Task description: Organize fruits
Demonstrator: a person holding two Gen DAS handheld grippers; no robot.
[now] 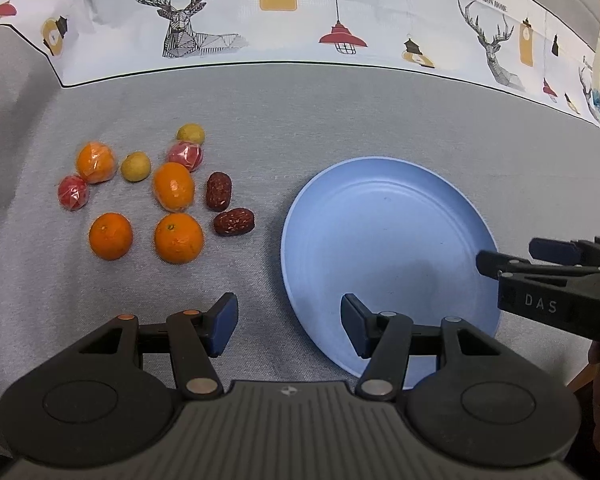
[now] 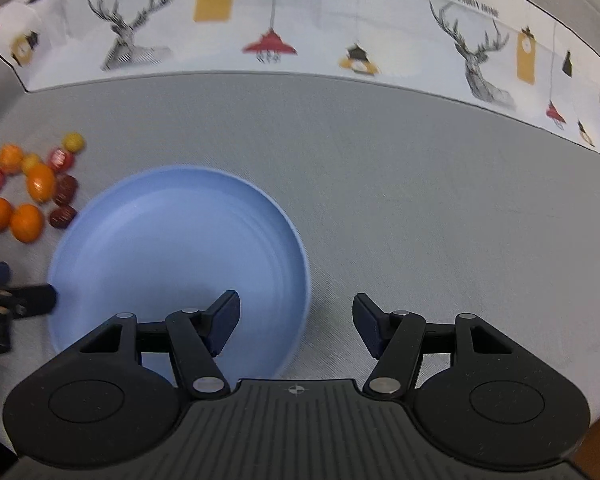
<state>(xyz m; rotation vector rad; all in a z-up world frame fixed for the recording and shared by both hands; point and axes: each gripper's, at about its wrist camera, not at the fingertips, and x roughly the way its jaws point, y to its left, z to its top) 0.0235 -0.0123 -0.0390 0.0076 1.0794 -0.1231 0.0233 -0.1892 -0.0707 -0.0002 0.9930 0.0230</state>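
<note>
Nothing has been picked up, so by the look of it the task stands at its opening step: choosing a first fruit and reaching for it. The left gripper [image 1: 289, 322] hangs low over the grey cloth [image 1: 340, 120] with its jaws spread wide and nothing between them, one finger above bare cloth and the other above the near-left rim of the blue plate [image 1: 384, 216]. The right gripper [image 2: 296, 322] is likewise wide open and empty, straddling the plate's near-right edge, one finger over the plate and the other over the cloth. The plate holds no fruit. The fruits lie in a loose cluster on the cloth to the plate's left, ahead and to the left of the left gripper and well apart from the right one: four oranges, the nearest [image 1: 179, 238] beside another [image 1: 111, 236]; two wrapped red fruits [image 1: 73, 193]; two small yellow ones [image 1: 135, 166]; and two dates, of which the nearer [image 1: 234, 221] lies closest to the plate. The next move likely falls to the left gripper: go forward and left, drop the open jaws around one piece, probably the nearer date or orange, and close gently, since neighbours sit close and round fruit may roll if nudged. The right view is blurred.
</note>
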